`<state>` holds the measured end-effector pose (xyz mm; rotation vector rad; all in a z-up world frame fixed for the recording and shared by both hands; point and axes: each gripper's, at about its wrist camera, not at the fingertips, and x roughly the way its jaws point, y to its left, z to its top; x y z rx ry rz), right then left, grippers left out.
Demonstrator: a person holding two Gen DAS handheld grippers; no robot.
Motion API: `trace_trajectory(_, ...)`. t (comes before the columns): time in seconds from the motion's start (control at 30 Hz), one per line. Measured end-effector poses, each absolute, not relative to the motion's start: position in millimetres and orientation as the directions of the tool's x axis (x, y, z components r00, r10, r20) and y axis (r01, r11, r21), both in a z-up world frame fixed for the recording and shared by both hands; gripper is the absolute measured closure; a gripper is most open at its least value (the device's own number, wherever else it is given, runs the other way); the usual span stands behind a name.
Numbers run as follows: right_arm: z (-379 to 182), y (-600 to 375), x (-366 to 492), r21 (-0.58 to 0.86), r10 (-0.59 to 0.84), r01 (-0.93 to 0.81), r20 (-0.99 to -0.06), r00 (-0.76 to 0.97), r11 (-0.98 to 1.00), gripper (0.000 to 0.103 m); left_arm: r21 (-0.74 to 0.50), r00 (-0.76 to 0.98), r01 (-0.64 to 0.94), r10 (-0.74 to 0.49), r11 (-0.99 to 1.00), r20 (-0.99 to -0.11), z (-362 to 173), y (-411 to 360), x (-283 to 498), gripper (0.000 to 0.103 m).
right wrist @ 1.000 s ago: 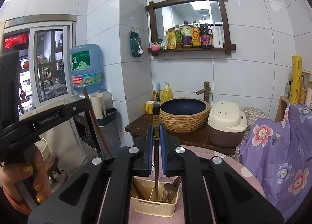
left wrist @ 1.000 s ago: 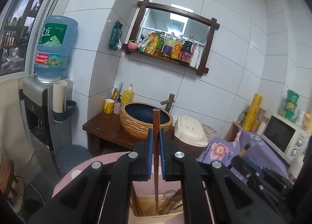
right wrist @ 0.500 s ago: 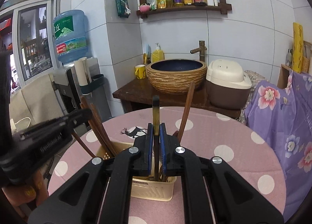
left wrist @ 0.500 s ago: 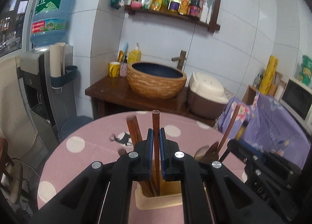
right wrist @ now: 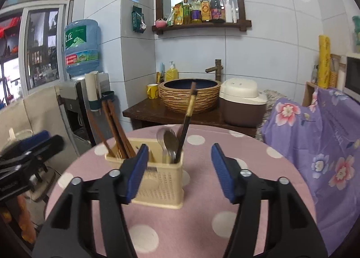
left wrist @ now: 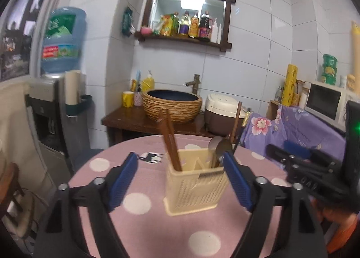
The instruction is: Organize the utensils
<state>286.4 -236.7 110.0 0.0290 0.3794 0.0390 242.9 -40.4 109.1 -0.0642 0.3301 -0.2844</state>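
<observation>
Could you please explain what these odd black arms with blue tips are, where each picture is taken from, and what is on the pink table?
There is no robot here: a person holds a two-finger gripper in each hand, with a wide-angle camera looking along its fingers. One picture looks out from the left gripper, the other from the right gripper. The blue parts are the finger pads.

On the dotted pink table stands a cream utensil basket. Brown chopsticks fill one compartment, and metal spoons and a dark chopstick another.

Both grippers have just opened and hold nothing.
</observation>
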Motion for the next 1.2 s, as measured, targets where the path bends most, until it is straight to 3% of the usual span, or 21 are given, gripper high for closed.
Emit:
trace_trajectory(0.07, 99.0, -236.5, 253.0, 0.014, 0.007, -0.003, -0.343, 0.939, 1.000, 0.026, -0.090, 0.923, 0.245, -0.261, 0.965, -0.284, 95.0, -25.9, 212.2, 0.006)
trace_trajectory(0.23, 57.1, -225.2, 171.5, -0.009, -0.037, 0.036, -0.327, 0.944, 0.999, 0.011, -0.099, 0.945, 0.184, -0.203, 0.978, -0.256, 61.2, 7.5, 141.5, 0.005)
trace_trajectory(0.5, 5.4, -200.5, 71.3, 0.015, -0.035, 0.043, -0.358, 0.933, 0.999, 0.010, -0.116, 0.947, 0.123, -0.151, 0.986, -0.283, 25.7, 19.8, 56.0, 0.005)
trace_trajectory(0.7, 6.1, -182.0, 10.8, -0.032, -0.051, 0.043, -0.307, 0.950, 0.999, 0.007, -0.095, 0.955, 0.117, -0.138, 0.989, -0.261, 24.3, 16.4, 17.2, 0.005)
trace_trajectory(1.2, 20.3, -173.5, -8.7, -0.044, -0.020, 0.008, -0.274, 0.961, 0.999, 0.007, -0.103, 0.959, 0.138, -0.159, 0.985, -0.234, 24.1, 18.9, 3.7, 0.005)
